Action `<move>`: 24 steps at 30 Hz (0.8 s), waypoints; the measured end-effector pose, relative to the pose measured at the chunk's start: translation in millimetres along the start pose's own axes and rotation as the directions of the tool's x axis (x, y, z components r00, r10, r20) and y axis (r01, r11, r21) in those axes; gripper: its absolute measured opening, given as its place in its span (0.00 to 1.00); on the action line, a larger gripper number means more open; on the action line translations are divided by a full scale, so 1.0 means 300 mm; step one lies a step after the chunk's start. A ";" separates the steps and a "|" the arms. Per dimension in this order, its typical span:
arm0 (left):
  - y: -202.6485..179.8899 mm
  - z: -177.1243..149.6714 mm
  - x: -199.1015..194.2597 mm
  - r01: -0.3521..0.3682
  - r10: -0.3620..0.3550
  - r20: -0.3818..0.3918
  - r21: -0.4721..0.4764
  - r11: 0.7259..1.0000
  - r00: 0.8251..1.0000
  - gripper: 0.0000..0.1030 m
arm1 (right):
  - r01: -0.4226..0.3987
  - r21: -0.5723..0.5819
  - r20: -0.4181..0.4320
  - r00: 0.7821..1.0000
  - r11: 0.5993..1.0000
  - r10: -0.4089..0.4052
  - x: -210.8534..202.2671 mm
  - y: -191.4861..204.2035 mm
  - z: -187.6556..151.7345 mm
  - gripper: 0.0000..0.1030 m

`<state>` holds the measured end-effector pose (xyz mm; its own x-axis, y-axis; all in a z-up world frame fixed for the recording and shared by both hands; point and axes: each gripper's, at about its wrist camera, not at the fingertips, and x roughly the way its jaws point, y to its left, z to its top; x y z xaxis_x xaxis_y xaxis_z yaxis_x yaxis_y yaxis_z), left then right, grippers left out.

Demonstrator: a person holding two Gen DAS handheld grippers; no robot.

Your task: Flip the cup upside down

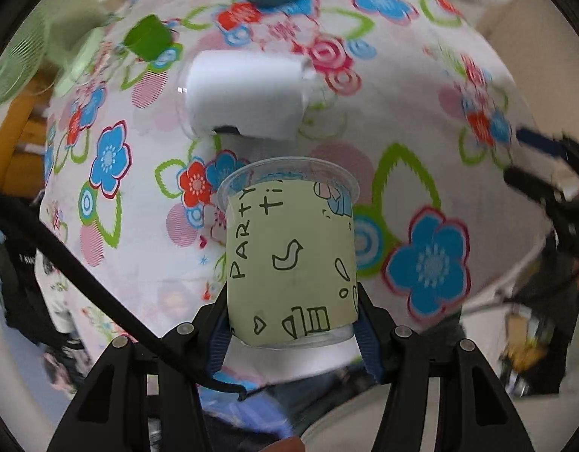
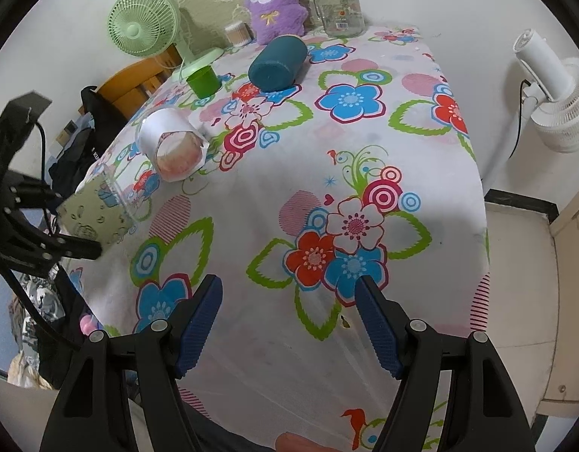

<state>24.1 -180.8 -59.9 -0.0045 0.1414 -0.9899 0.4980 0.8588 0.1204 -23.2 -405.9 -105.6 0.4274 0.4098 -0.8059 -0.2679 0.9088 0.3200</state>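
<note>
The left gripper (image 1: 293, 324) pinches a clear plastic cup (image 1: 289, 248) between its blue pads — the cup wears a pale green sleeve with doodles and points rim-forward over the near edge of a flowered tablecloth (image 2: 327, 188). The right gripper (image 2: 289, 324) hangs spread, holding nothing, above the cloth. Farther back lie a white-wrapped cup (image 2: 172, 147) on its side, a small green cup (image 2: 202, 81) and a teal cylinder (image 2: 276, 62).

light: bright, even, soft shadows | left wrist: motion-blurred | right wrist: sharp | edges: fisheye-bent, dark vignette
</note>
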 end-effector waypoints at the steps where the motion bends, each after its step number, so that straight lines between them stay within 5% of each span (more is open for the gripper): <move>1: -0.004 0.003 0.002 0.019 -0.018 -0.054 0.030 0.999 0.998 0.57 | -0.002 -0.001 -0.001 1.000 1.000 0.002 0.001 0.002 -0.001 0.73; 6: -0.031 0.005 0.024 0.060 -0.023 -0.256 0.137 0.989 0.966 0.58 | -0.006 -0.009 -0.005 1.000 1.000 0.006 0.010 0.010 -0.003 0.73; 14: -0.065 0.063 0.095 0.033 0.063 -0.422 0.218 0.975 0.905 0.59 | -0.013 -0.015 -0.009 1.000 1.000 0.013 0.030 0.027 -0.013 0.73; 24: -0.072 0.138 0.113 0.065 0.031 -0.409 0.219 0.974 0.912 0.77 | -0.012 -0.009 -0.020 1.000 1.000 0.011 0.045 0.025 -0.018 0.73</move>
<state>49.2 -215.1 -99.2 -0.3430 0.3571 -0.8688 0.6744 0.7375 0.0369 -24.1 -393.9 -116.9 0.4071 0.4185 -0.8119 -0.2810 0.9031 0.3247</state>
